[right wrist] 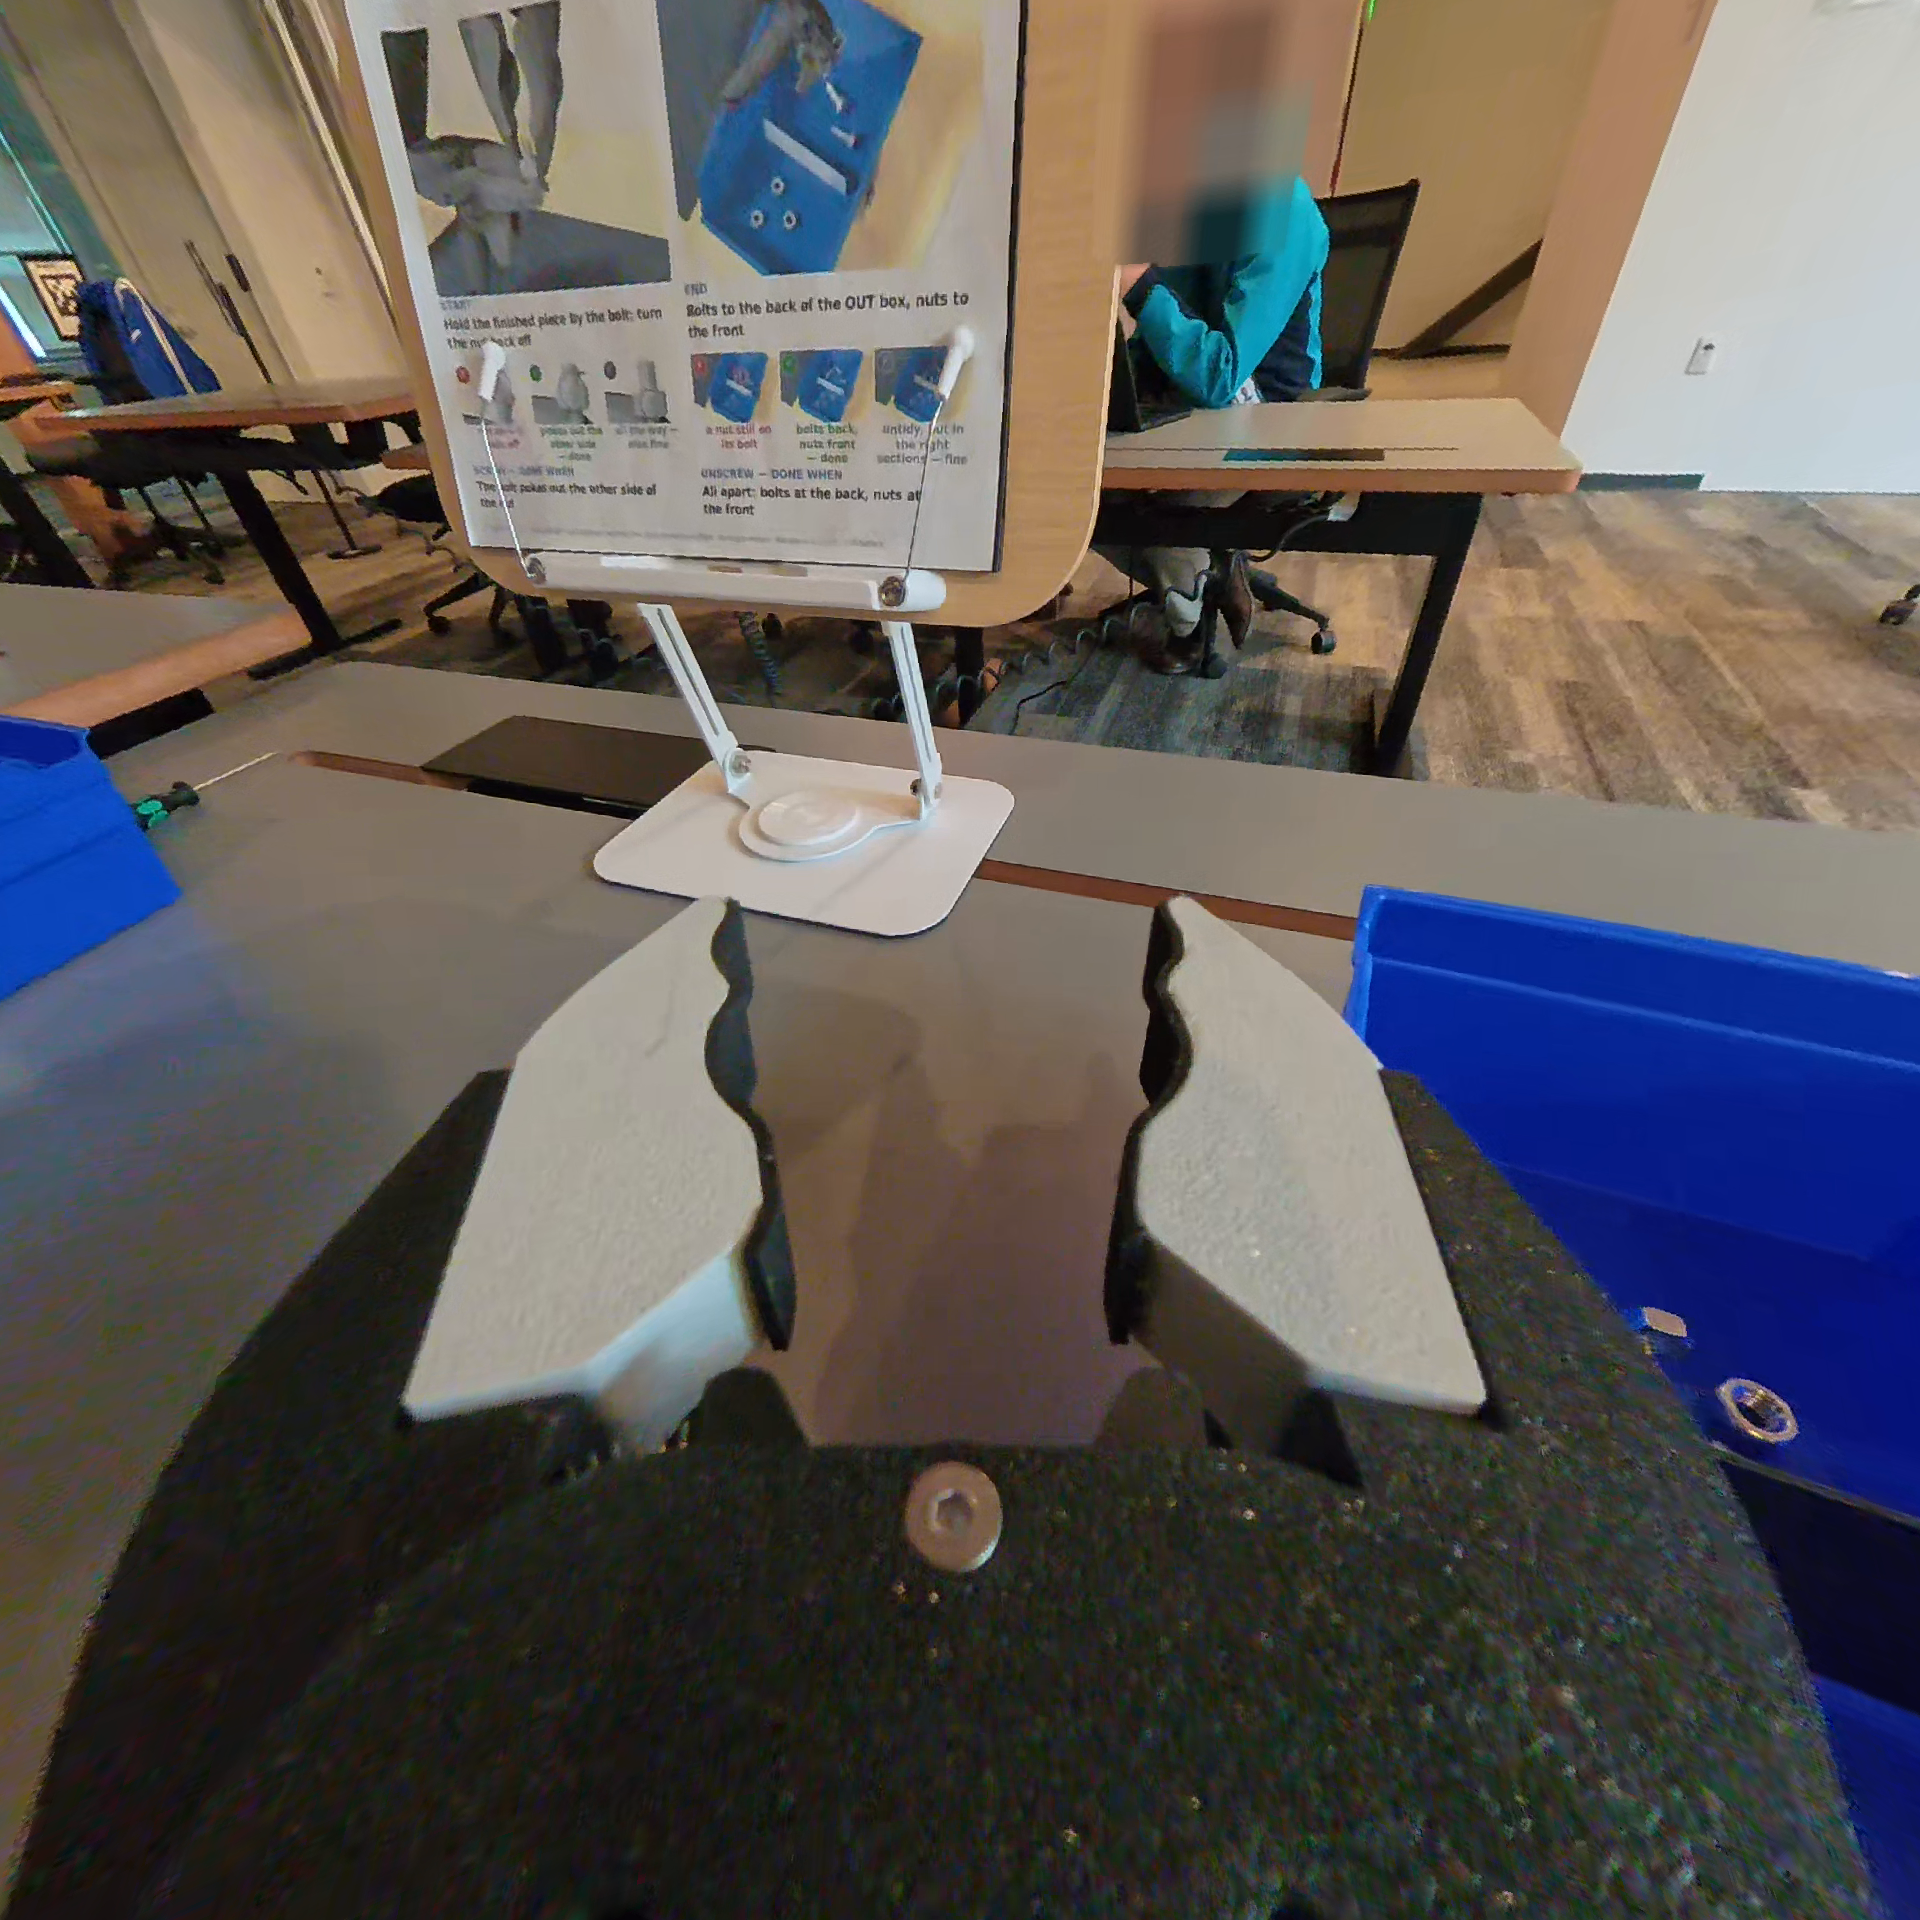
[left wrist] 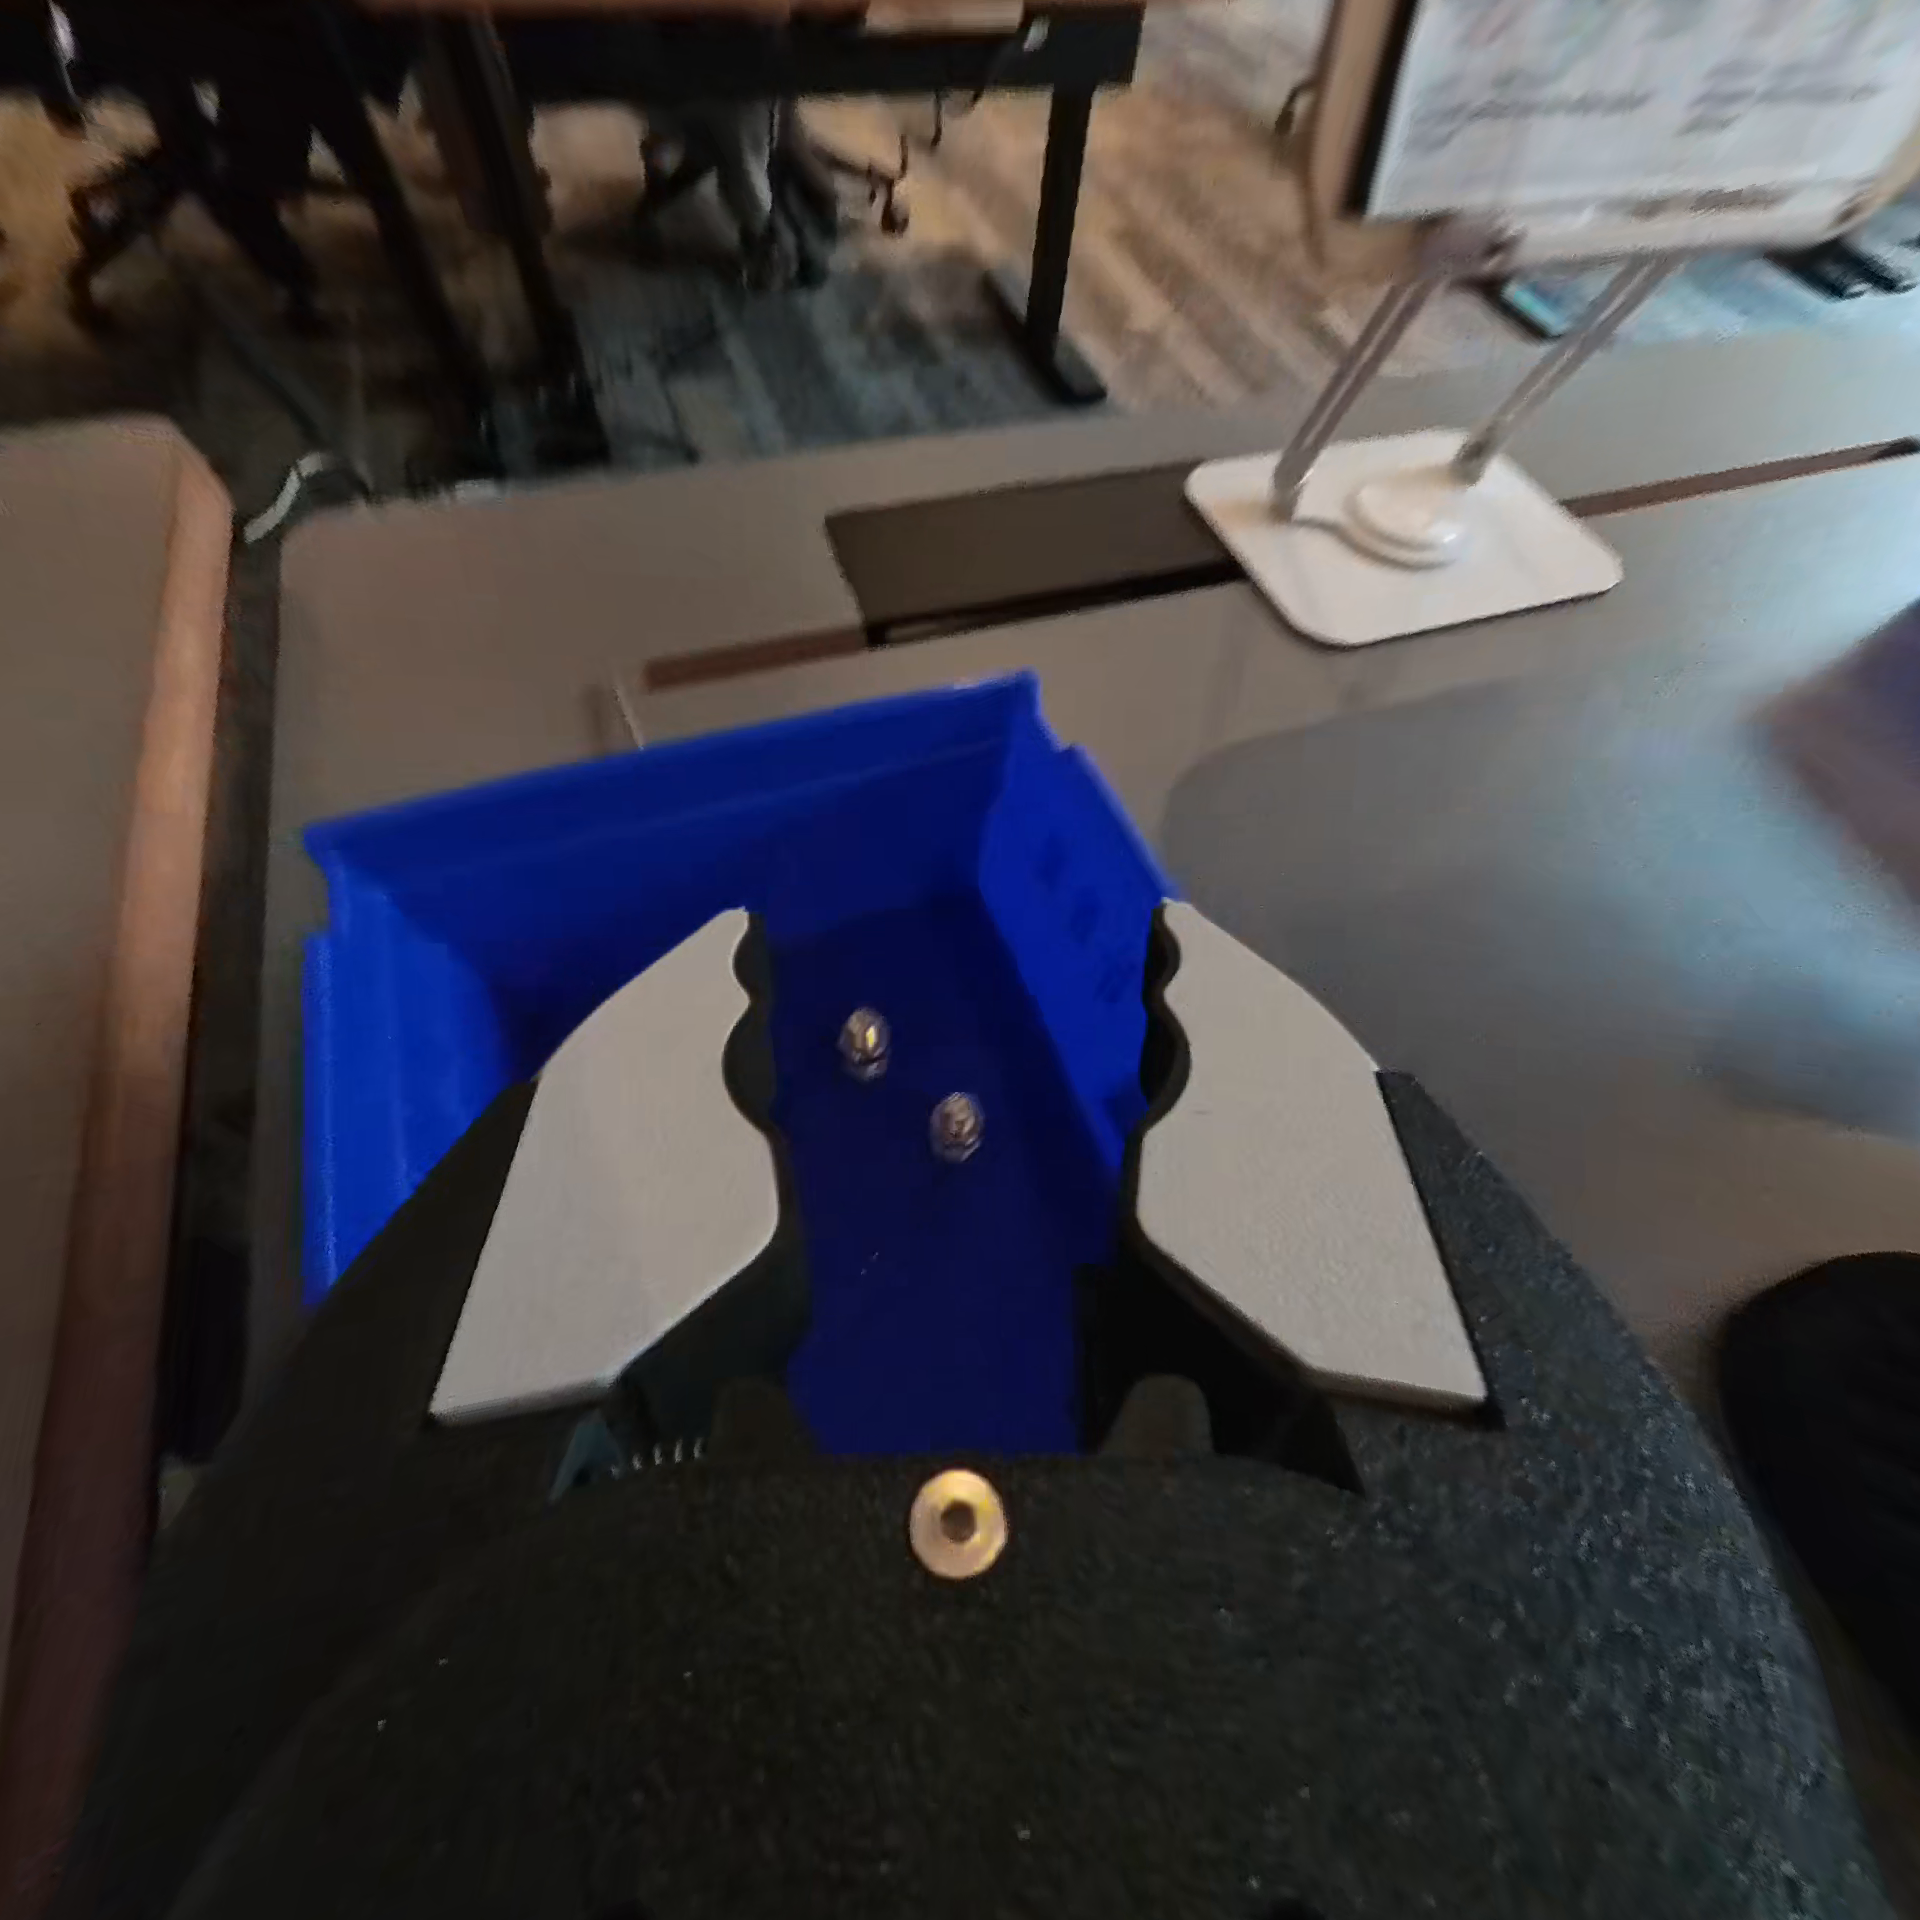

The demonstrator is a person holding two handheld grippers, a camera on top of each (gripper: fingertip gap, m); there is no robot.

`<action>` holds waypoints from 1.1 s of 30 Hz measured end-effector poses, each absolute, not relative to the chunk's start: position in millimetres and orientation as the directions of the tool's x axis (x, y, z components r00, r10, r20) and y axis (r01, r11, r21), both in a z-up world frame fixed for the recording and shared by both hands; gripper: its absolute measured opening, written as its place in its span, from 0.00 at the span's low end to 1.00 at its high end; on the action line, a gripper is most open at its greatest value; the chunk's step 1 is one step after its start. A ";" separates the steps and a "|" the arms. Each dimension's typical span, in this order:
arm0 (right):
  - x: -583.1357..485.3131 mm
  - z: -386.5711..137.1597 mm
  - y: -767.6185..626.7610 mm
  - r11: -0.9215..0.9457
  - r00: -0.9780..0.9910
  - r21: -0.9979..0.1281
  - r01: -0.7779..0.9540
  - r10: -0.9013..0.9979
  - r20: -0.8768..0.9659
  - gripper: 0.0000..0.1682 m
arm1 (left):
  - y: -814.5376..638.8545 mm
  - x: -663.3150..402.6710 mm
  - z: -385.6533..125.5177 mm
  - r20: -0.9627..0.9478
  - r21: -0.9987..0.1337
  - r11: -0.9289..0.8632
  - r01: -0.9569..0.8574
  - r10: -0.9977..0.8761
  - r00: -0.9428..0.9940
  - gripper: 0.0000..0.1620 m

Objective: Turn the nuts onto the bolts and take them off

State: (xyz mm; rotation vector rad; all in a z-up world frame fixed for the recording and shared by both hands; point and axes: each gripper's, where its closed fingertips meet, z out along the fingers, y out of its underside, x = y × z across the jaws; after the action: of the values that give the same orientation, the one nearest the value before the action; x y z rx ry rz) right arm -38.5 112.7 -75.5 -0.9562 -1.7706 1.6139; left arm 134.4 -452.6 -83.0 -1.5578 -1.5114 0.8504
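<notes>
A bright blue bin (left wrist: 665,831) holds two silver nuts (left wrist: 862,1042) on a grey table (left wrist: 468,623). Pale grey fingers (right wrist: 623,1174) with black pads sit in speckled black bodies. A white stand (right wrist: 810,842) carries a tan board (right wrist: 1060,416).
</notes>
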 end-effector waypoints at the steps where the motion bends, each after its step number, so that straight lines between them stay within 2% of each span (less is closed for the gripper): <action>1: -38.6 -76.3 112.5 0.026 -0.594 -0.990 0.136 0.802 -0.061 0.43 | -460.7 132.7 -94.8 0.072 -0.866 0.038 0.499 0.996 0.049 0.42; 8: -37.5 -78.2 109.4 0.038 -0.609 -0.990 0.139 0.791 -0.055 0.43 | -491.6 119.7 -167.0 -0.008 -0.750 -0.029 0.661 0.999 0.035 0.32; 16: -35.9 -78.4 107.9 0.043 -0.621 -0.989 0.138 0.782 -0.053 0.41 | -487.8 113.8 -201.1 -0.030 -0.673 -0.130 0.728 0.988 0.149 0.23; 20: -35.0 -77.2 108.0 0.035 -0.625 -0.990 0.137 0.778 -0.060 0.41 | -489.9 114.9 -217.1 -0.024 -0.635 -0.146 0.759 0.985 0.169 0.23; 30: -34.6 -78.9 107.1 0.042 -0.631 -0.988 0.145 0.773 -0.060 0.40 | -482.6 106.6 -235.1 0.018 -0.660 -0.153 0.736 0.976 0.219 0.24; 33: -34.4 -78.9 107.9 0.035 -0.632 -0.988 0.151 0.772 -0.069 0.40 | -482.2 106.9 -240.4 -0.022 -0.658 -0.204 0.725 0.968 0.252 0.26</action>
State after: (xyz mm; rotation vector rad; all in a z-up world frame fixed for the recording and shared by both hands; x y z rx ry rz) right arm -34.4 107.9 -78.9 -0.9315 -1.8233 1.6379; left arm 106.9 -482.2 -240.4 -2.0006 -1.5337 0.6006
